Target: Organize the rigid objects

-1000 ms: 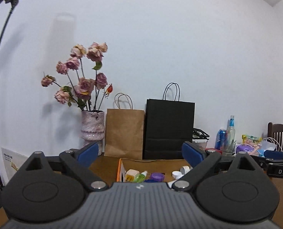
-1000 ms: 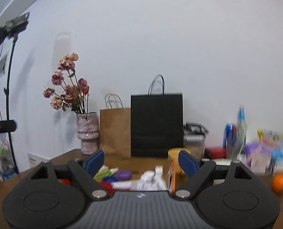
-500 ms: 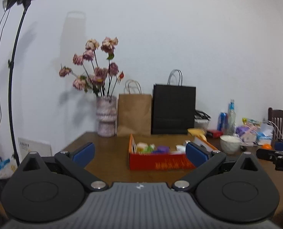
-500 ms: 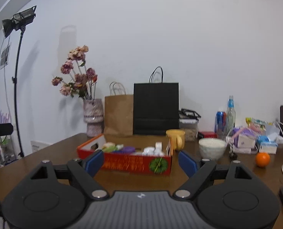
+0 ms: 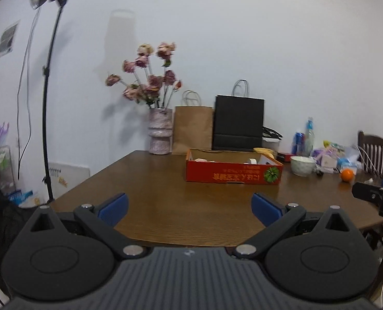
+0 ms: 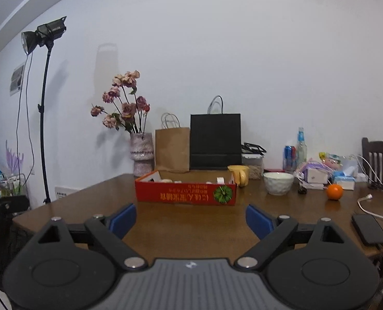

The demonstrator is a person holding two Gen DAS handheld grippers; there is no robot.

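A red cardboard box [image 5: 234,173] with several small items inside stands on the brown wooden table [image 5: 165,206]; it also shows in the right wrist view [image 6: 186,193]. My left gripper [image 5: 190,208] is open and empty, well back from the box near the table's front edge. My right gripper [image 6: 190,218] is open and empty, also back from the box. The right gripper's black body [image 5: 375,196] shows at the right edge of the left wrist view.
A vase of dried roses [image 6: 141,152], a brown paper bag [image 6: 172,148] and a black bag [image 6: 215,140] stand behind the box. A yellow mug [image 6: 239,175], white bowl [image 6: 278,183], orange [image 6: 334,191], phone [image 6: 369,230] and clutter sit right. A light stand [image 6: 45,103] is left.
Both grippers have pulled back and away from the box; it was close under them and now sits farther off on the table. Both stay open.
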